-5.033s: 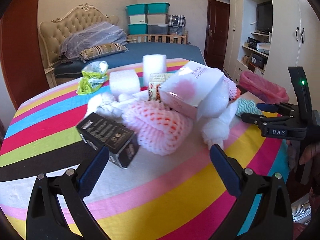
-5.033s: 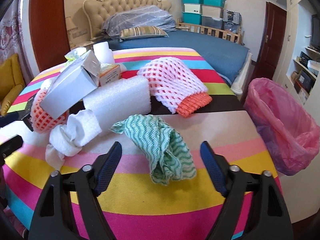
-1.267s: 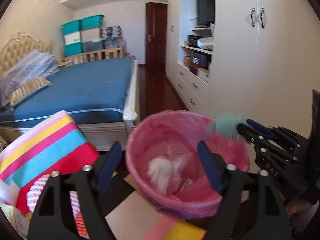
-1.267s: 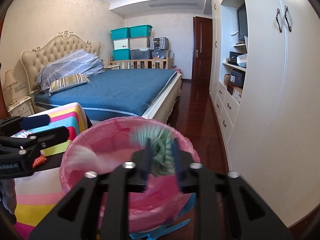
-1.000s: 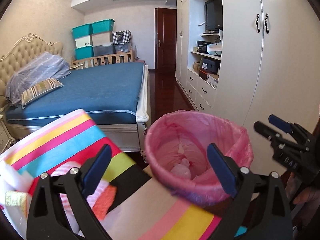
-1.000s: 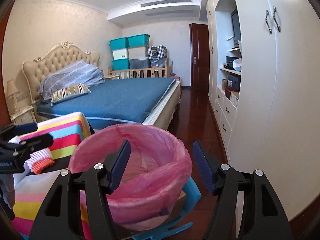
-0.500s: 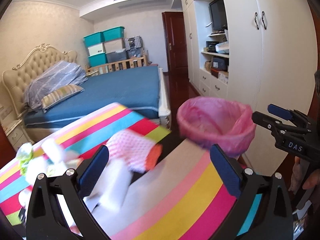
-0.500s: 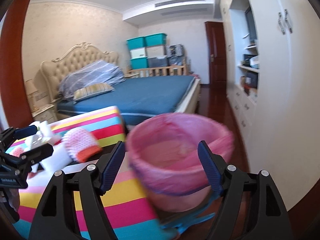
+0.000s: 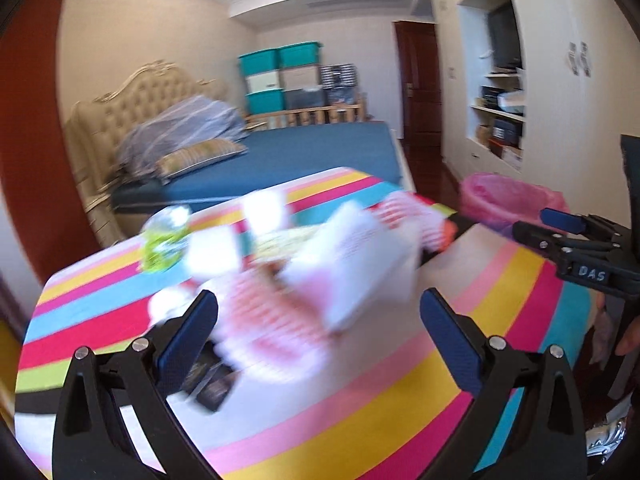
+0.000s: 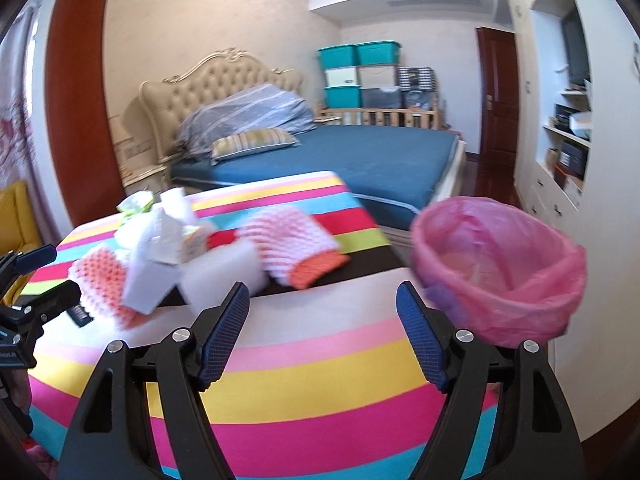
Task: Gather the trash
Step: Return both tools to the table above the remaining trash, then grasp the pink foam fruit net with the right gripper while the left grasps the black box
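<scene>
Left wrist view: the left claw (image 9: 318, 334) stands wide open with nothing between its blue pads, above a tabletop (image 9: 400, 412) covered in a striped cloth of pink, yellow, blue, red and green. Just ahead of it lies the blurred heap of trash: a white carton (image 9: 360, 264) with pale print too smeared to read, pink-and-white foam fruit netting (image 9: 272, 320) beneath it, a black box (image 9: 212, 388) at the near left with writing that cannot be made out, white foam blocks (image 9: 212, 252) behind, and a crumpled green wrapper (image 9: 164, 242) at the far left. At the right edge the right claw (image 9: 536, 226) reaches in, its body marked "DAS"; a hand (image 9: 630, 338) shows below it. Past it, off the far right corner of the tabletop, stands the bin lined with a pink bag (image 9: 508, 196).

Right wrist view: the right claw (image 10: 324, 330) is spread wide and empty, its jaws having just been opening, nothing between them. It hangs over the bare striped near part of the tabletop (image 10: 320, 380). The pink bag (image 10: 500, 272) gapes just right of the tabletop's edge. Across the tabletop lie a pink foam net sleeve with an orange end (image 10: 296, 244), a white foam block (image 10: 224, 268), the grey-white carton (image 10: 152, 276) tilted on more orange netting (image 10: 100, 272), and the green wrapper (image 10: 136, 204) behind. The left claw (image 10: 44, 270) enters at the left edge. A blue bed (image 10: 360, 160) and teal storage boxes (image 10: 358, 54) fill the background.
</scene>
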